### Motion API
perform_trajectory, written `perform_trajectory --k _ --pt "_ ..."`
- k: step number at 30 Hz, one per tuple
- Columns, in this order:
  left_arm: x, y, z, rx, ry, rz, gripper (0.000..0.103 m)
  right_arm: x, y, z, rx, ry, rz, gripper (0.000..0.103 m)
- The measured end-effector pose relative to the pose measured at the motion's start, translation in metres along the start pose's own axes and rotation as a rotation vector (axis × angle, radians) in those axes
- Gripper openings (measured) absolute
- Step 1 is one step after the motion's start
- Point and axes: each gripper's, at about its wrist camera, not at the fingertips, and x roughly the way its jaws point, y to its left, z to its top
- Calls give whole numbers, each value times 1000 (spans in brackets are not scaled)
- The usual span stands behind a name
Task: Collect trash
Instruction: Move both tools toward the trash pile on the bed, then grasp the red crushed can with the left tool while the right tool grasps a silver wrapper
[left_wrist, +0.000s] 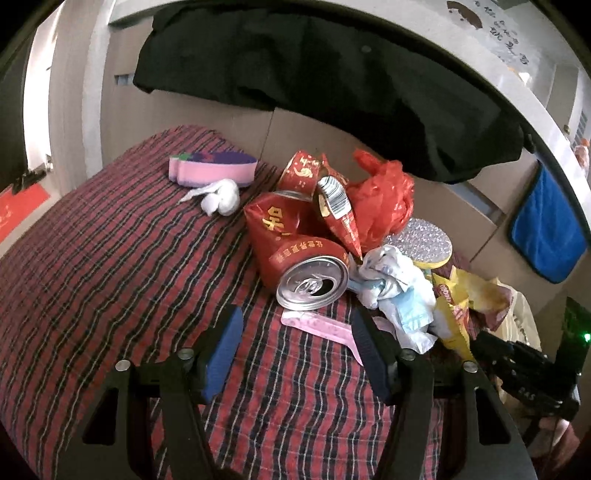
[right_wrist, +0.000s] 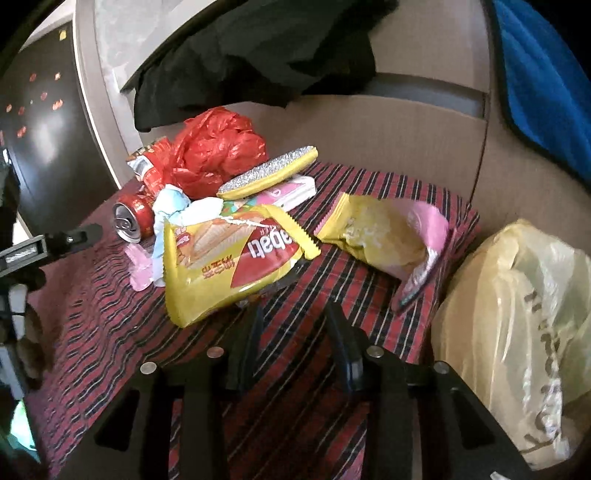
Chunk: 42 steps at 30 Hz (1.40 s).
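Trash lies on a red striped cloth (left_wrist: 92, 258). In the left wrist view my left gripper (left_wrist: 295, 328) is open and empty, just short of a crushed red can (left_wrist: 291, 247) lying on its side. Beside the can are a second red can (left_wrist: 301, 171), a red plastic bag (left_wrist: 384, 199), crumpled white paper (left_wrist: 395, 288) and a pink wrapper (left_wrist: 321, 326). In the right wrist view my right gripper (right_wrist: 295, 317) is open and empty, just short of a yellow wafer wrapper (right_wrist: 229, 262). A yellow and pink wrapper (right_wrist: 384, 232) lies to its right.
A yellowish plastic bag (right_wrist: 517, 332) hangs open at the cloth's right edge. A pink sponge (left_wrist: 212, 168) and a white tissue wad (left_wrist: 221, 197) lie at the far left. A glittery yellow pad (right_wrist: 269, 173) rests on a pink box. Black clothing (left_wrist: 314, 74) hangs behind.
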Motion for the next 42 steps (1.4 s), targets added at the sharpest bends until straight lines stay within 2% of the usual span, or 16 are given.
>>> perform_trajectory --k 7,12,16,20,23,25,26,28,32,35,38,42 --pt "5 -10 17 -11 -5 -44 56 -2 4 -4 -16 -9 -4 34" --pt "17 9 44 -126 -1 -59 56 -10 9 -3 -39 -27 -1 34" --pt "45 36 65 -218 80 -37 54 -10 12 -6 -51 -22 -1 34" --pt "71 41 78 -216 134 -21 48 -14 14 -5 -59 -44 -21 34" --pt "88 42 84 -268 181 -88 48 -25 18 2 -67 -67 -27 34" --pt "92 40 88 -296 209 -143 40 -33 23 7 -88 -83 -40 34" --pt "91 37 89 -285 212 -145 38 -39 27 11 -112 -96 -52 34" --pt "80 28 90 -227 185 -150 27 -48 29 20 -154 -117 -83 34" --pt "37 9 87 -88 85 -118 26 -49 14 45 -186 -129 -163 34" --pt "12 4 83 -22 44 -92 26 -35 -4 61 -197 -105 -185 34" --pt "-4 -1 75 38 47 -64 26 -13 -23 75 -182 -50 -155 34" --pt "-15 -4 60 99 80 -51 26 25 -43 79 -128 81 -71 34"
